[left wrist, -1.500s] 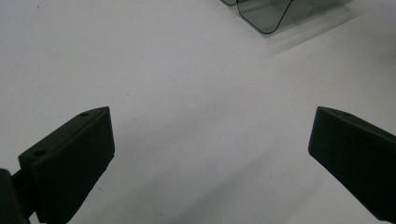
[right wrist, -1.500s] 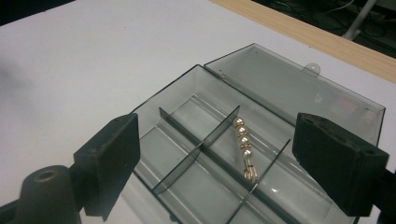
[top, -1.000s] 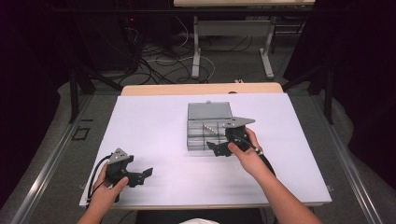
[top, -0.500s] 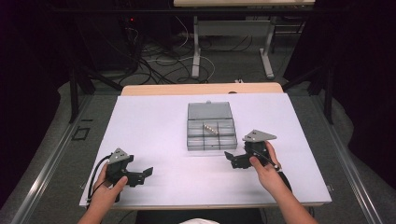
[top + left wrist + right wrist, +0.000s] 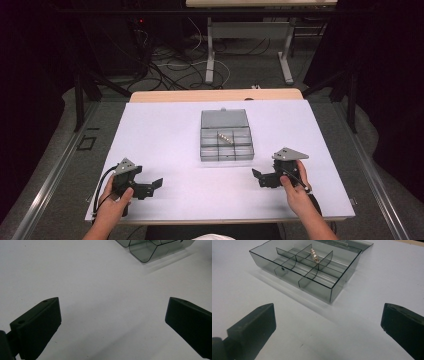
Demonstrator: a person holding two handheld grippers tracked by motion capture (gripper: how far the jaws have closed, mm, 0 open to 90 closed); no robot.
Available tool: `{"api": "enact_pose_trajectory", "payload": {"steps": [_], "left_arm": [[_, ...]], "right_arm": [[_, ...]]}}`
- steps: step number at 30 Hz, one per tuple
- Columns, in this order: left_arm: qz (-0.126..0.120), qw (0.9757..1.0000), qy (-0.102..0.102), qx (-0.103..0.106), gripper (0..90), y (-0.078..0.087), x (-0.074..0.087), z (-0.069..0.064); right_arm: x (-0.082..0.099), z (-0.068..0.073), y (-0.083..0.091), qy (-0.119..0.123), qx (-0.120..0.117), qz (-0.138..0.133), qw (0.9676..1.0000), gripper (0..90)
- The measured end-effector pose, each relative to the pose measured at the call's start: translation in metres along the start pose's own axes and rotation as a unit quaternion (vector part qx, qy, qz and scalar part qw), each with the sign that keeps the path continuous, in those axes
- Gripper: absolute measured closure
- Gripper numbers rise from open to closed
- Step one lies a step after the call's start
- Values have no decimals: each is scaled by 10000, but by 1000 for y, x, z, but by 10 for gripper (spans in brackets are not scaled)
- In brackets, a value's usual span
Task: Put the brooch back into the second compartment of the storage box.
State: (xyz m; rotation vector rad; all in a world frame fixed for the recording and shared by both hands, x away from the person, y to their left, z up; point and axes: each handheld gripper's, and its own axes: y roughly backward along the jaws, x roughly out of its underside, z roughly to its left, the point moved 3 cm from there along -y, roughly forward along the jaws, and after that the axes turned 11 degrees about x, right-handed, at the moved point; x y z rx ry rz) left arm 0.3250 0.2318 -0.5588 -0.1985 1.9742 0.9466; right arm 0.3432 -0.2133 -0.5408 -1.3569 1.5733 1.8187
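A smoky clear compartment box (image 5: 226, 144) lies open mid-table, its lid (image 5: 224, 119) folded back flat. A small pale beaded piece (image 5: 226, 137) rests in a middle back compartment, also seen as the beaded piece (image 5: 314, 254) in the right gripper view, inside the box (image 5: 307, 267). My left gripper (image 5: 150, 187) rests at the front left of the white mat (image 5: 165, 130), open with nothing between its jaws. My right gripper (image 5: 261, 179) sits at the front right, below and right of the box, open and empty. A corner of the box (image 5: 147, 251) shows in the left gripper view.
The mat covers a wooden table whose far edge (image 5: 215, 95) shows bare. Beyond it are cables (image 5: 165, 65) on the floor and a desk frame (image 5: 250, 45). Metal rails (image 5: 50, 180) run along both sides of the table.
My right gripper has pulled back from the box toward the front right of the table. The left gripper has stayed put.
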Motion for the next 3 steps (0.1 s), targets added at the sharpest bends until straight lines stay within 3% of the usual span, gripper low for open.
{"api": "enact_pose_trajectory", "payload": {"steps": [3], "left_arm": [[52, 10000, 27, 14, 3, 2, 0, 1]], "right_arm": [[3, -3, 3, -84, -98, 201, 9997, 0]]}}
